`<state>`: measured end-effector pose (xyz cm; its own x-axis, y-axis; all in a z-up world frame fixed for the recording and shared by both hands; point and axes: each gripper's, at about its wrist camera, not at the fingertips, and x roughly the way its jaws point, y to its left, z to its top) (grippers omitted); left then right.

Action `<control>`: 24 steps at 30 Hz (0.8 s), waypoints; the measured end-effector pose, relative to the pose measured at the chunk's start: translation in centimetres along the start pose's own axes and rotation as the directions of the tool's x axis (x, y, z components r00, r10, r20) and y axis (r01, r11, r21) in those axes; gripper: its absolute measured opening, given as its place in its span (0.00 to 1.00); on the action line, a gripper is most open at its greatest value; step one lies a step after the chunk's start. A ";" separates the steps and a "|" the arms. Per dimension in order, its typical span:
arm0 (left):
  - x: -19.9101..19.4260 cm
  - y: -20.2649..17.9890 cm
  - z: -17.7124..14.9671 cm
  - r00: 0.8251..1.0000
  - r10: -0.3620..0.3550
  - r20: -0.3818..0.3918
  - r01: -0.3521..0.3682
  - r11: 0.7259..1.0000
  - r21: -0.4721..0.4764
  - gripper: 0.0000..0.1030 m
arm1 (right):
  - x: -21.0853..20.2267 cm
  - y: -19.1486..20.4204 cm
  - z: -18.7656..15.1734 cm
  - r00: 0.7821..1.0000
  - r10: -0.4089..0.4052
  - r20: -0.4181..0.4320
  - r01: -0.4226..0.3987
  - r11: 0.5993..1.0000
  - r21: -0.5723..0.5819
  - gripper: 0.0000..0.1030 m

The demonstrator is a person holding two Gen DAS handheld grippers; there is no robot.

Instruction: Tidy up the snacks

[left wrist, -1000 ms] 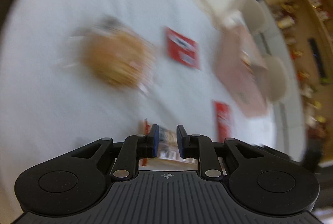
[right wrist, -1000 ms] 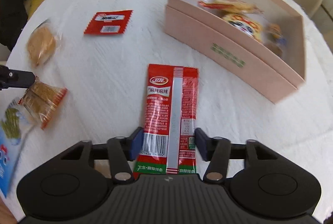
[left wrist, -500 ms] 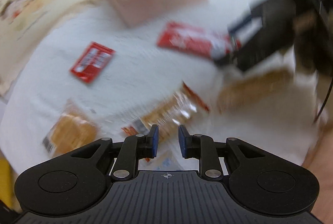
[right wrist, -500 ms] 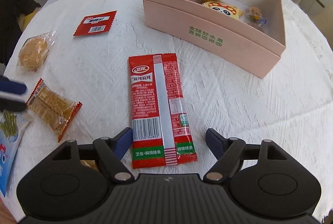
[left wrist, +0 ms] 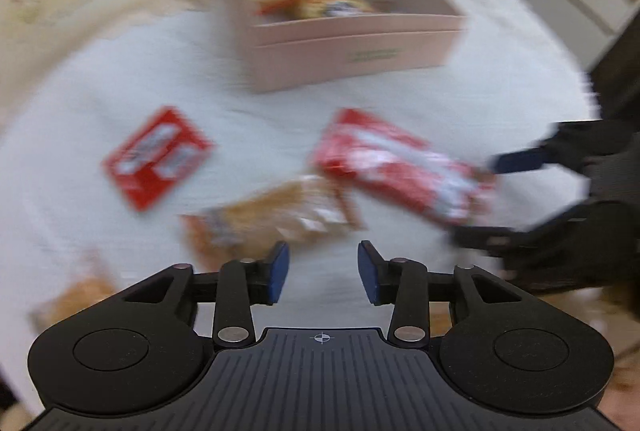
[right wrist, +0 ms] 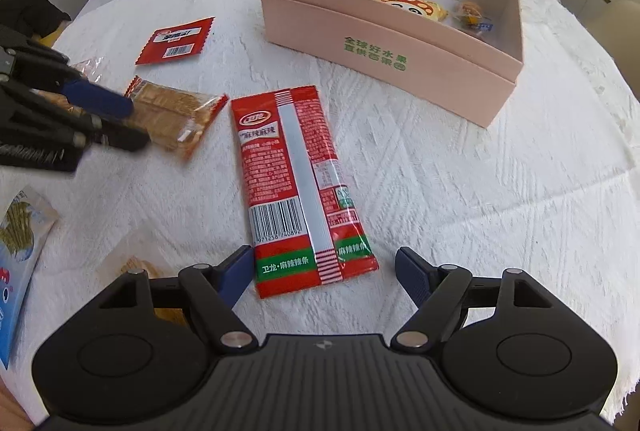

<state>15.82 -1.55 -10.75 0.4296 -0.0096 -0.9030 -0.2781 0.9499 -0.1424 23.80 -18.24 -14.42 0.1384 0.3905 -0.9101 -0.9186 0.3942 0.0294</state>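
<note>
Right gripper (right wrist: 324, 267) hangs wide open over the long red packet (right wrist: 298, 187), gripping nothing; left gripper (left wrist: 322, 267), just opening, empty, nears the cracker pack (right wrist: 172, 115). Pink box (right wrist: 384, 59) holds three snacks; several remain.

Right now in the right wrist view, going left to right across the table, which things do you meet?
left gripper → cracker packet → long red snack packet → pink box, with snacks already inside. The small red sachet lies farther back, above the cracker packet, so its place in the order is unclear.
</note>
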 end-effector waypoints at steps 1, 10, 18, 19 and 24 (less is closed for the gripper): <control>-0.1 -0.3 0.3 1.000 -0.001 0.009 0.001 1.000 0.022 0.42 | -0.1 -0.2 0.0 1.000 -0.006 0.003 0.006 1.000 0.003 0.75; 1.9 5.9 3.1 0.999 -0.034 -0.003 0.033 0.996 -0.088 0.39 | -2.1 -1.7 0.0 0.998 -0.020 0.051 0.019 1.000 0.020 0.75; 0.4 2.2 -1.0 0.996 -0.073 -0.051 0.074 0.997 0.008 0.39 | -2.4 -1.9 0.3 0.998 -0.004 0.066 0.007 0.999 -0.051 0.75; 0.1 1.8 -1.4 0.997 -0.067 -0.048 0.068 0.998 0.014 0.39 | -2.2 -1.8 0.4 0.998 -0.007 0.061 0.010 0.999 -0.054 0.75; -1.1 0.7 -2.7 0.999 -0.032 -0.028 0.032 0.999 -0.021 0.39 | -1.7 -1.1 0.9 0.998 0.010 0.058 -0.004 0.995 -0.100 0.75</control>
<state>12.82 -1.77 -10.99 0.4145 -0.0489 -0.9087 -0.2825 0.9423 -0.1796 24.85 -18.60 -12.51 0.1509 0.4418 -0.8844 -0.9515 0.3075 -0.0087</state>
